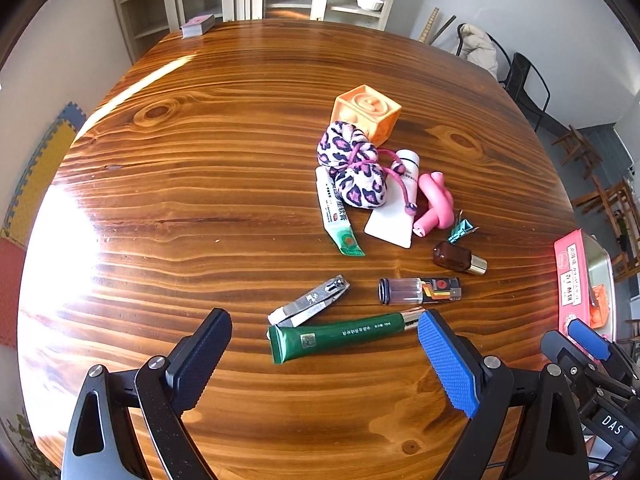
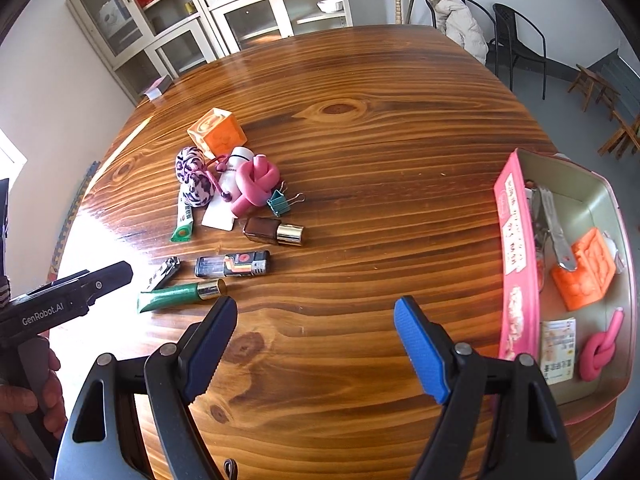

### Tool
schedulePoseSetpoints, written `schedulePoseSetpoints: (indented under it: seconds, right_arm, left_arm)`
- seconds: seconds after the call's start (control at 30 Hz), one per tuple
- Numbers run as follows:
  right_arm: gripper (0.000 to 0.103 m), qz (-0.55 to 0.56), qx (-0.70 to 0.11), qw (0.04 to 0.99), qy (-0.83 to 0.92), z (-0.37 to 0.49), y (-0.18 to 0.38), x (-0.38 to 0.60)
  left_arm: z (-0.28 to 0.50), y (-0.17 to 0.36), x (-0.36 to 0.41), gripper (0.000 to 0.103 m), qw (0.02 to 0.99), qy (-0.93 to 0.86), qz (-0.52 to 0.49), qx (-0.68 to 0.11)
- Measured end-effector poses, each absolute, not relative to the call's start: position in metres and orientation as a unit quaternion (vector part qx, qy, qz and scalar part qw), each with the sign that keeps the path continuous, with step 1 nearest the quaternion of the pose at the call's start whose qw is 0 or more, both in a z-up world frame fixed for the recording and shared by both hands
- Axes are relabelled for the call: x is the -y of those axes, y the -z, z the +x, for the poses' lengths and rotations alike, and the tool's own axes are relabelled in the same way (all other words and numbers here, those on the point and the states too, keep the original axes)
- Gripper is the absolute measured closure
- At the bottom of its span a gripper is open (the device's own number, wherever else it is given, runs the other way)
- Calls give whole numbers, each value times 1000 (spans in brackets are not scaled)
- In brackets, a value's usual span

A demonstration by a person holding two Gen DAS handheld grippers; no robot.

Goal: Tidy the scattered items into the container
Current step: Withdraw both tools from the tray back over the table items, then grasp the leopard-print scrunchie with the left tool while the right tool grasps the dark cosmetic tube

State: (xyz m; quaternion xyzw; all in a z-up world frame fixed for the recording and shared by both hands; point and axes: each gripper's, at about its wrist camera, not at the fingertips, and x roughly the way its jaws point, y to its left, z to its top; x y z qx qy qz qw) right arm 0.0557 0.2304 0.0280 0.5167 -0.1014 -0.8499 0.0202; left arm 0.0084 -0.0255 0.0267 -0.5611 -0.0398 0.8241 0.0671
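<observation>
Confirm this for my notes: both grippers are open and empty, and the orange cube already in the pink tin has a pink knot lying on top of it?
Not quite. In the right wrist view a metal tool, not the pink knot, lies on the orange cube in the pink tin.

white cabinets (image 2: 224, 20), black chairs (image 2: 516, 36), sunlit table (image 2: 380, 140)

A home dining room: wooden table (image 2: 360, 160), glass-fronted cupboards (image 2: 168, 20), chairs (image 2: 520, 44)

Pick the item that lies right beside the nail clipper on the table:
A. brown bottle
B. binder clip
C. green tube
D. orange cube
C: the green tube lies against the nail clipper at the near edge of the pile, while the binder clip, orange cube and brown bottle sit farther off.
</observation>
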Motion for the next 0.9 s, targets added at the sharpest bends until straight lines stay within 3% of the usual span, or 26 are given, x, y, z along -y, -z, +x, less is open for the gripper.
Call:
schedulePoseSetpoints:
  seconds: [0.9]
  right_arm:
    - [19,543,135,-53,827,24,-2,-233]
  left_arm:
    - [-124,17,-1,7,105,-806,-581,36]
